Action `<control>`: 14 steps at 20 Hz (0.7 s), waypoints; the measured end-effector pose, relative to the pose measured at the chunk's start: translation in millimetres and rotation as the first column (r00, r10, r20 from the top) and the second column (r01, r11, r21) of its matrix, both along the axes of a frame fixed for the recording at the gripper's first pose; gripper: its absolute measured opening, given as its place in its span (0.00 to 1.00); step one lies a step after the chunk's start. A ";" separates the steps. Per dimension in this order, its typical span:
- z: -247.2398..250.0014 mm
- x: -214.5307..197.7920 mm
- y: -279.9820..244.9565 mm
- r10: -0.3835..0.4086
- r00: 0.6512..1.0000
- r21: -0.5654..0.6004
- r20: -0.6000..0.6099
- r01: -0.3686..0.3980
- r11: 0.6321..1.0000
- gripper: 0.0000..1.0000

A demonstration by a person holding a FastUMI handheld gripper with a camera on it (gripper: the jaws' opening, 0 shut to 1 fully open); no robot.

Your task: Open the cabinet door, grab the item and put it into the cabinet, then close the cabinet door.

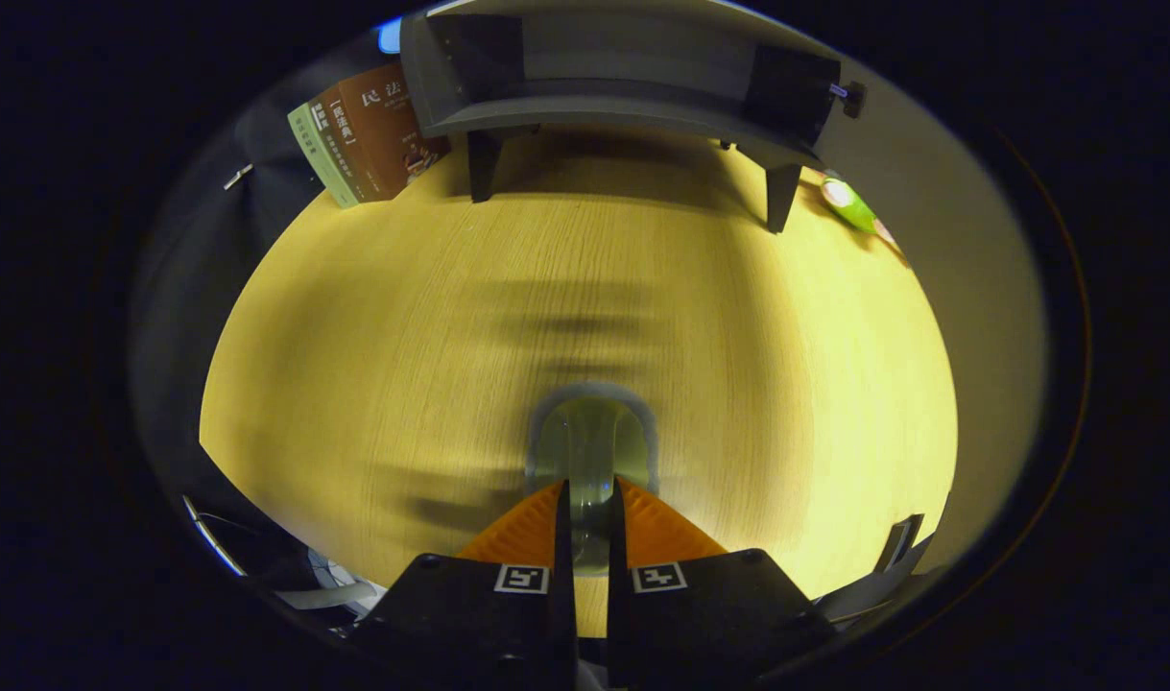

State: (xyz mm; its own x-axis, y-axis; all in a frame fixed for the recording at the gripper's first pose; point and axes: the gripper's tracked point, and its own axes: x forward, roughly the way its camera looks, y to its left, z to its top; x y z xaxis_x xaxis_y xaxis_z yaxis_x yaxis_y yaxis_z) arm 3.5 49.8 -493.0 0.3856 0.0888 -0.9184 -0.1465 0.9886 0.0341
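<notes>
My gripper (589,509) has its two fingers nearly together, pressed on the wall of a clear glass cup (592,437) that stands out just ahead of them over the wooden table (373,345). Far beyond the fingers stands a dark grey cabinet (604,106) on short legs, its front open and its grey inside showing. Its door (791,91) is swung out to the right, with a small knob (848,94) at its edge. The cup is blurred and its lower part is hidden by the fingers.
A few books (369,134) lean left of the cabinet. A green and white object (848,203) lies by the cabinet's right leg. The table's curved edge runs down the left and right, with cables and dark gear below it.
</notes>
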 end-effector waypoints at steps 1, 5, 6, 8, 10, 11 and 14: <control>10.4 5.0 -1.4 -0.018 1.000 0.000 0.023 0.018 1.000 0.17; 59.1 24.5 4.5 -0.054 0.991 0.003 0.124 0.054 0.999 0.17; 71.0 29.7 7.6 -0.062 0.987 0.007 0.147 0.062 0.998 0.17; 98.5 43.3 15.3 -0.087 0.976 0.027 0.202 0.084 0.996 0.17; 128.0 57.6 22.4 -0.115 0.958 0.047 0.261 0.106 0.993 0.17; 143.7 66.2 25.9 -0.123 0.947 0.050 0.296 0.113 0.992 0.17; 194.1 93.0 37.2 -0.134 0.901 0.056 0.413 0.122 0.991 0.17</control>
